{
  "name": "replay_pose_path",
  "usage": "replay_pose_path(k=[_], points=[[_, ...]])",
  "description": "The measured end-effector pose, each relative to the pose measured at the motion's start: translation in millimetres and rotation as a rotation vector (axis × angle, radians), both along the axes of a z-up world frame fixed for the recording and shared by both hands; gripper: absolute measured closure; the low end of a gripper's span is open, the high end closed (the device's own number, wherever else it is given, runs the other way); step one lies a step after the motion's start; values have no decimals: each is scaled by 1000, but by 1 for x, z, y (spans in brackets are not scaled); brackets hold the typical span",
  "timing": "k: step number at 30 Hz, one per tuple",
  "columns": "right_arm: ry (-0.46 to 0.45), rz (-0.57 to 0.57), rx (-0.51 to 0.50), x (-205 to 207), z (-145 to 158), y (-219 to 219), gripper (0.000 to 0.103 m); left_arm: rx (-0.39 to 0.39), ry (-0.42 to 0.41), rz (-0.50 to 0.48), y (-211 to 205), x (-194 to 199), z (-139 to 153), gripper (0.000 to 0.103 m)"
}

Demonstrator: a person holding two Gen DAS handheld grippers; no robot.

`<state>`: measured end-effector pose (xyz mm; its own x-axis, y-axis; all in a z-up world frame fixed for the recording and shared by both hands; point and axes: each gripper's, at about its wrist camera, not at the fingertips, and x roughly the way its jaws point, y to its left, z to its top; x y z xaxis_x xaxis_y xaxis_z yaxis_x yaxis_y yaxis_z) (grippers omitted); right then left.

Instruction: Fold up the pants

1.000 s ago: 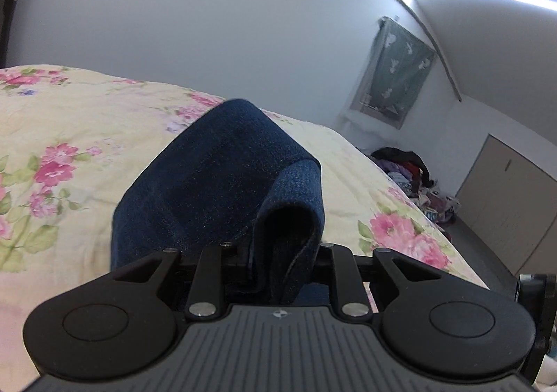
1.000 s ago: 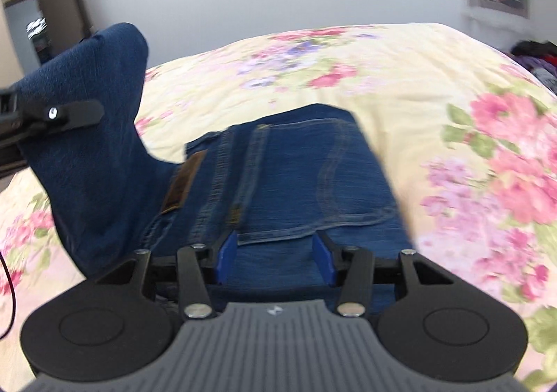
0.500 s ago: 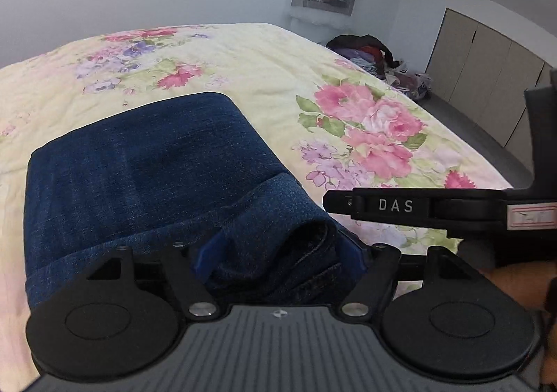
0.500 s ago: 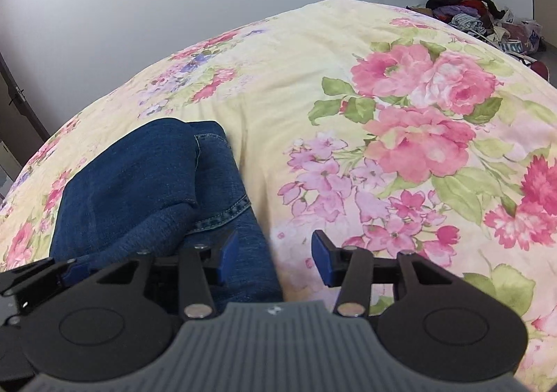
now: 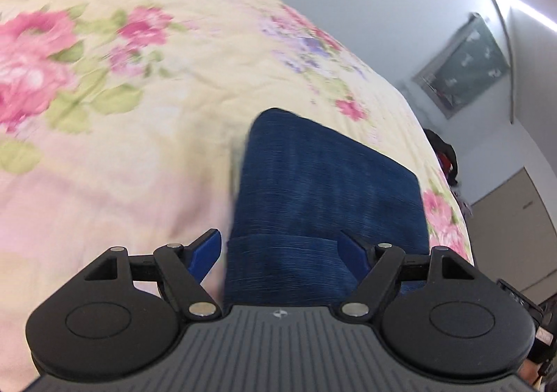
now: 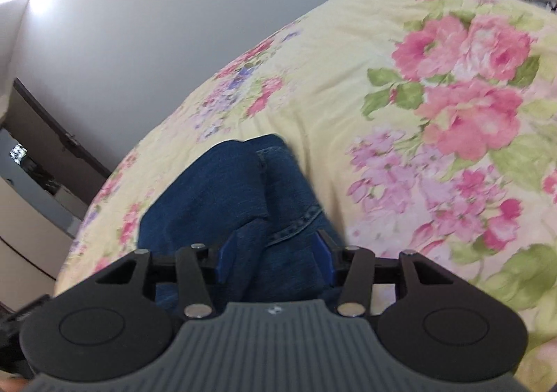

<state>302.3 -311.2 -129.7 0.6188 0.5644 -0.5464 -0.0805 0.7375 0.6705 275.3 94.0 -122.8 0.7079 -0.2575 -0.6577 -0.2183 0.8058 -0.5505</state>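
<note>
Left gripper [image 5: 278,249] jaws opening wide, clear of the jeans [image 5: 327,190] beneath, probably letting the fold settle. Right gripper [image 6: 275,258] part open astride a denim bunch, grip uncertain. Jeans folded, near the bed's [image 6: 348,85] front edge.

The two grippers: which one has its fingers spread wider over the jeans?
The left gripper: its blue fingers are opening, wider than the jeans. The right gripper is narrower, with bunched denim between its fingers.
</note>
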Motion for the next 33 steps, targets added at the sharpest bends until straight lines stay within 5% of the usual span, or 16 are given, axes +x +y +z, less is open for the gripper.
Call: replay_pose_path(k=[3,4,9,15,19,22,26,29,33], points=[[35,60,35,0,-1,10,63,-7,19,5,3,-2,-7,15],[48,79,12,1,0,14,78,-10,21,0,1,-1,-8,15],[19,144,-61,-9,9,20,85,-45,40,-50,-11,-1,-19,15],[-224,296,-161,-42,40,23,90,-8,47,-117,-27,-4,-28,9],[-130,284,-415,-40,9,25,91,173,79,-243,-57,-1,-25,6],[-98,243,-376,-36,10,19,89,289,96,-302,-76,-2,-24,0],[-84,142,-278,-24,16,0,59,259,104,-307,-70,0,-26,0],[-51,130,-131,0,14,-10,58,226,109,-300,-64,-1,-27,0],[-19,141,-71,50,2,-5,57,222,107,-293,-64,-1,-27,0]])
